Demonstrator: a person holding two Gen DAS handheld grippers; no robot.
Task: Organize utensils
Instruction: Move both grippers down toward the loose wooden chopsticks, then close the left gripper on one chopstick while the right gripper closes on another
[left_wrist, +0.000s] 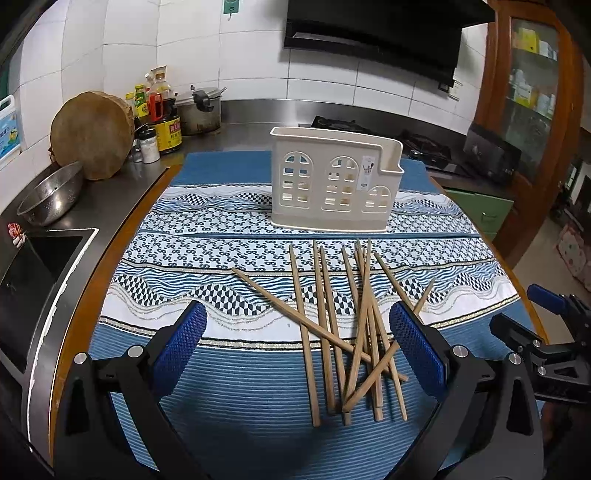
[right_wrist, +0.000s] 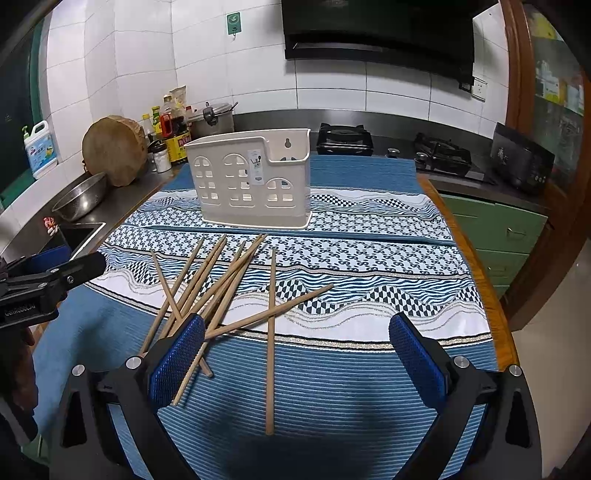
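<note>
Several wooden chopsticks (left_wrist: 347, 332) lie crossed in a loose heap on the blue patterned cloth (left_wrist: 229, 406). In the right wrist view the same chopsticks (right_wrist: 221, 291) sit left of centre, with one chopstick (right_wrist: 270, 343) lying apart. Behind them stands a cream utensil holder (left_wrist: 334, 181) with arched cut-outs, upright and seemingly empty, also seen as holder (right_wrist: 255, 179). My left gripper (left_wrist: 297, 317) hangs open above the near end of the heap. The right gripper (right_wrist: 297, 325) is open too, to the right of the heap, holding nothing.
A sink (left_wrist: 40, 266), a steel colander (left_wrist: 51, 195), a round wooden board (left_wrist: 92, 134), sauce bottles (left_wrist: 164, 118) and a pot (left_wrist: 199, 109) stand along the left counter. A gas hob (right_wrist: 441, 153) sits behind the table. The table edge (right_wrist: 498, 317) drops off at right.
</note>
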